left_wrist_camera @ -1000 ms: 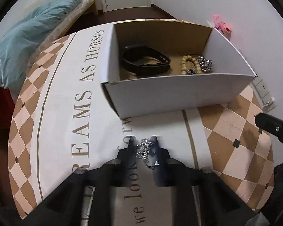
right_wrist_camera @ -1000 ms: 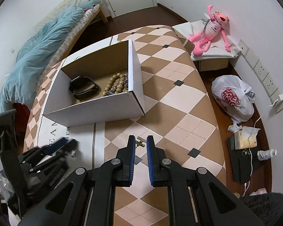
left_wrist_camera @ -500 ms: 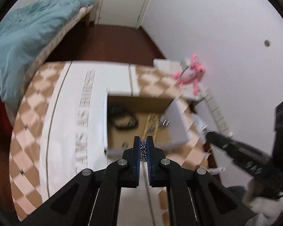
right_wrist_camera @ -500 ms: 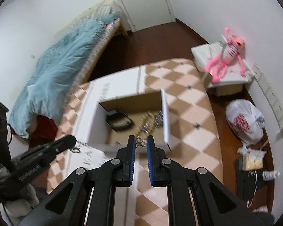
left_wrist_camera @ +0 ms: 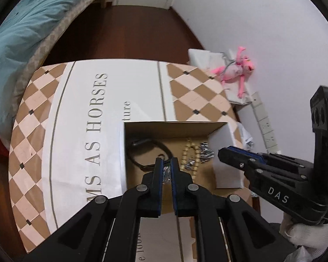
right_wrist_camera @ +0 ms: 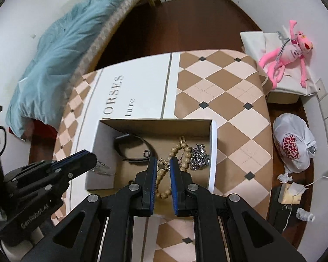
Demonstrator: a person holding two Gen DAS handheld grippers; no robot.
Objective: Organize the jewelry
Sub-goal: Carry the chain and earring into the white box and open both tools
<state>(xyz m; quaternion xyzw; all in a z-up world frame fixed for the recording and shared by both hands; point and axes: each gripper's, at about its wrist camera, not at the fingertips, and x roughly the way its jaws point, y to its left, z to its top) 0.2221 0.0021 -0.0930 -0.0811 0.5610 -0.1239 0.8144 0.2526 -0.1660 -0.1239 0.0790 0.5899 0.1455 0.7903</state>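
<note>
1. The counter (right_wrist_camera: 218,100) is the biggest thing, under a checked brown and cream cloth with a white panel reading "AS HORSES" in the left wrist view.
2. On it sits the open cardboard box (right_wrist_camera: 213,152), already holding a black band (right_wrist_camera: 134,146), a wooden bead string (right_wrist_camera: 181,152) and a silver chain (right_wrist_camera: 200,157). I'd say the sorting is mostly done.
3. The left hand-held gripper (left_wrist_camera: 167,170) hangs over the box, nearly closed on a small silvery chain piece (left_wrist_camera: 166,173). Its body reads "GenRobot.AI" in the right wrist view.
4. The right hand-held gripper (right_wrist_camera: 163,166), marked "DAS", is pinched narrow on a little gold piece (right_wrist_camera: 163,162) above the box.
5. What's left, I reckon: drop both in.
</note>
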